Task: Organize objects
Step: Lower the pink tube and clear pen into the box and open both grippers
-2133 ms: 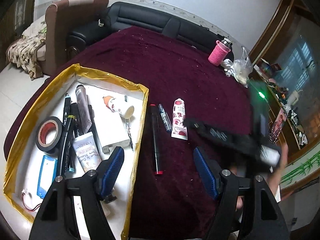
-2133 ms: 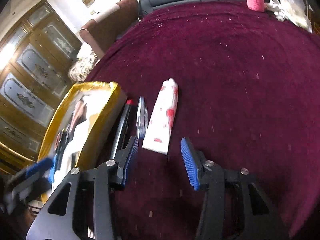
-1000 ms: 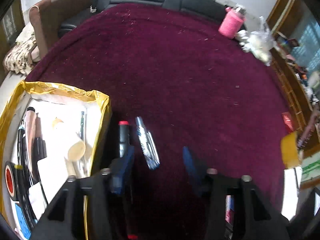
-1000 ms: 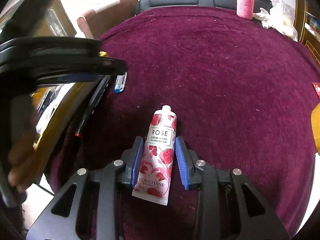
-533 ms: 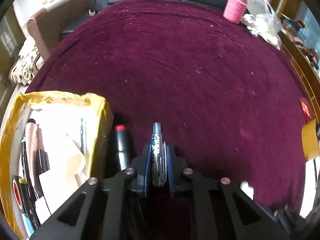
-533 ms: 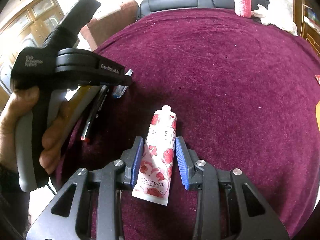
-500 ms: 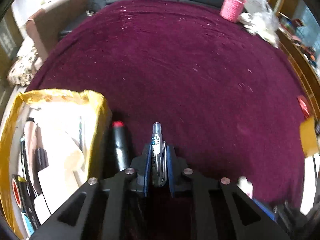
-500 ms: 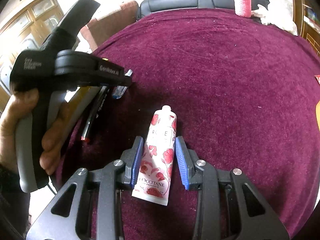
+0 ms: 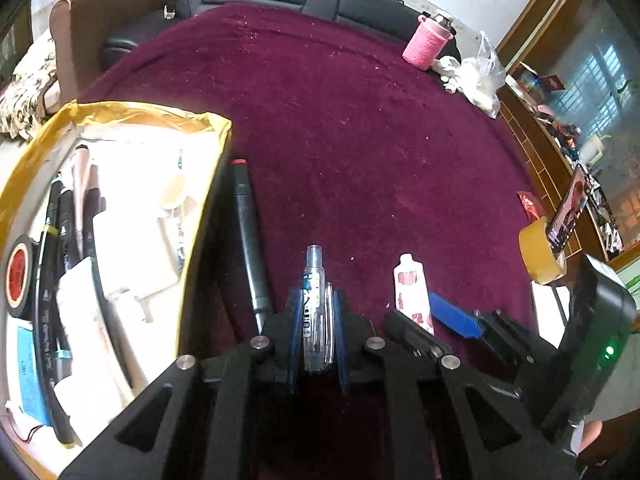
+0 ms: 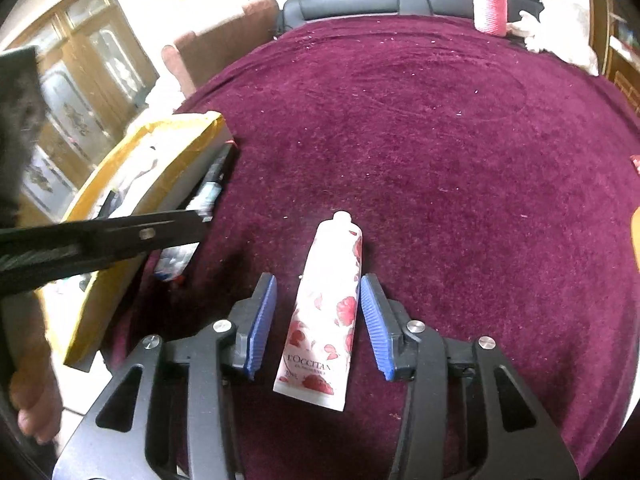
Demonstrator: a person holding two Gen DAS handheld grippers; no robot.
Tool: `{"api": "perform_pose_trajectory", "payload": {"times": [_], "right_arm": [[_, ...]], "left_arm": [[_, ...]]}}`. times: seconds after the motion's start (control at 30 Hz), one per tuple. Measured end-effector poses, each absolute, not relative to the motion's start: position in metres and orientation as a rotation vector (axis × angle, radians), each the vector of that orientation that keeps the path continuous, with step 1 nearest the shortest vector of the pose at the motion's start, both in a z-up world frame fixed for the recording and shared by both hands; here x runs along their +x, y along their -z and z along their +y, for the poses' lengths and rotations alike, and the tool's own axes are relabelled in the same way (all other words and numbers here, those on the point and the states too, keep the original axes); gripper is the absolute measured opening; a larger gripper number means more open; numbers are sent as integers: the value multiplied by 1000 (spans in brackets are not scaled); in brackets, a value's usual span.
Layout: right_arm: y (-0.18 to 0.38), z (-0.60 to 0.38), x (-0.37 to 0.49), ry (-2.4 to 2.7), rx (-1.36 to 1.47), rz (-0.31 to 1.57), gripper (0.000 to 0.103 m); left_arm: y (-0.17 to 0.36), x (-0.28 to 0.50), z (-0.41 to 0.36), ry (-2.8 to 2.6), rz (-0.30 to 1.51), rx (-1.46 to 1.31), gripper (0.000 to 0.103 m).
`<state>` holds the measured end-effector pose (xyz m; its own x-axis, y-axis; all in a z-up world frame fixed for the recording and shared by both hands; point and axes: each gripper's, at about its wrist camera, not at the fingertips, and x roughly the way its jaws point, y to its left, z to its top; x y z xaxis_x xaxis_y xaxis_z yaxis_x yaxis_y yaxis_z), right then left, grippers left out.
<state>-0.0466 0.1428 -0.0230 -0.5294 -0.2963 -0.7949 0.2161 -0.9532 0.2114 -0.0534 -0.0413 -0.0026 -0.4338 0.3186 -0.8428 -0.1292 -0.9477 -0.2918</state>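
Observation:
My left gripper [image 9: 316,332] is shut on a clear blue-labelled pen [image 9: 314,304], held above the maroon cloth. A long dark marker with a red end [image 9: 248,236] lies beside the gold-edged box [image 9: 204,216]. My right gripper [image 10: 318,320] is open, its blue pads on either side of the white rose hand cream tube [image 10: 326,320], which lies on the cloth and touches neither pad. The tube also shows in the left wrist view [image 9: 410,288]. The left gripper shows in the right wrist view [image 10: 100,240] over the box edge [image 10: 120,216].
The box holds several pens, tubes, a black tape roll [image 9: 16,276] and a blue card [image 9: 28,376]. A pink bottle [image 9: 426,42], a plastic bag [image 9: 478,76], a yellow tape roll [image 9: 540,250] and a phone [image 9: 568,212] stand at the table's far and right edges.
My right gripper has opened, releasing the hand cream tube, which now lies on the cloth between the pads. My left gripper has lifted with the pen still in it.

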Motion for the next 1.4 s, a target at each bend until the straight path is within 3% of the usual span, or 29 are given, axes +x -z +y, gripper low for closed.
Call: {"api": "perform_pose_trajectory", "payload": {"times": [0.07, 0.1, 0.33, 0.83, 1.4], "right_arm": [[23, 133, -47, 2566, 1353, -54, 43], [23, 129, -46, 2599, 1365, -9, 32], [8, 117, -35, 2619, 1317, 18, 32], [-37, 83, -14, 2460, 1169, -132, 32], [-54, 3, -28, 2314, 1101, -57, 32]], "left_arm": [[1, -49, -45, -2455, -276, -1481, 13], [0, -48, -46, -2457, -283, -1472, 13], [-11, -30, -55, -2478, -283, -1435, 13], [-37, 5, -97, -2631, -254, -1413, 13], [-48, 11, -222, -2838, -478, -1423, 13]]}}
